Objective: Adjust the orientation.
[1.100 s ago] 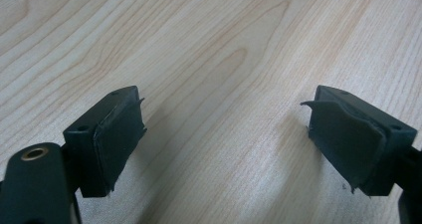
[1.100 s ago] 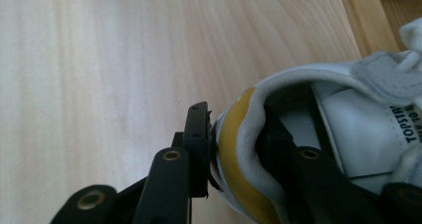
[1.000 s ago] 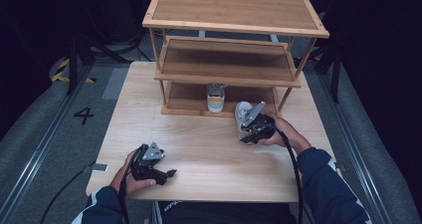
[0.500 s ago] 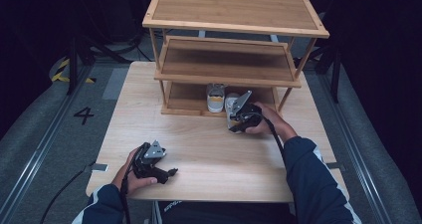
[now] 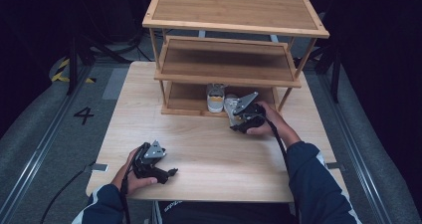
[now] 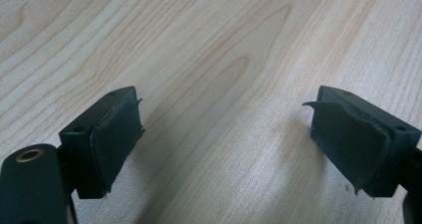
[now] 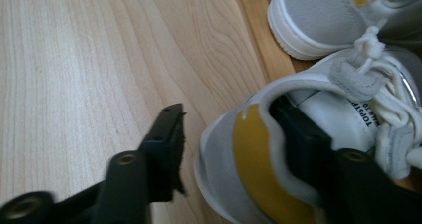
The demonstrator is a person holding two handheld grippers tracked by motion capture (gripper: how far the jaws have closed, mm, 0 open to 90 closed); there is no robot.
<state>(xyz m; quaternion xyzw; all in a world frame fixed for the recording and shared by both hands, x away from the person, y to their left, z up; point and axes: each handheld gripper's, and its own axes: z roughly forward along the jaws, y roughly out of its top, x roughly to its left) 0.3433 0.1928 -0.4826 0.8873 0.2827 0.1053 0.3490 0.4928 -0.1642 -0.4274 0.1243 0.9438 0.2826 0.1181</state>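
Right gripper astride a shoe's heel at the foot of the shelf; left gripper idle on the table.

The right gripper (image 7: 226, 149) has one jaw inside the heel opening of the near shoe (image 7: 249, 169) and the other outside the heel, set a little off it, so the jaws are parted and not pressing. That shoe sits at the front edge of the wooden shelf unit (image 5: 229, 74), by its lowest tier, with the second shoe (image 5: 215, 97) just beside it: two shoes, grey and white with yellow patches. The left gripper (image 6: 224, 134) rests near the front of the table (image 5: 149, 109), jaws spread wide, holding nothing.
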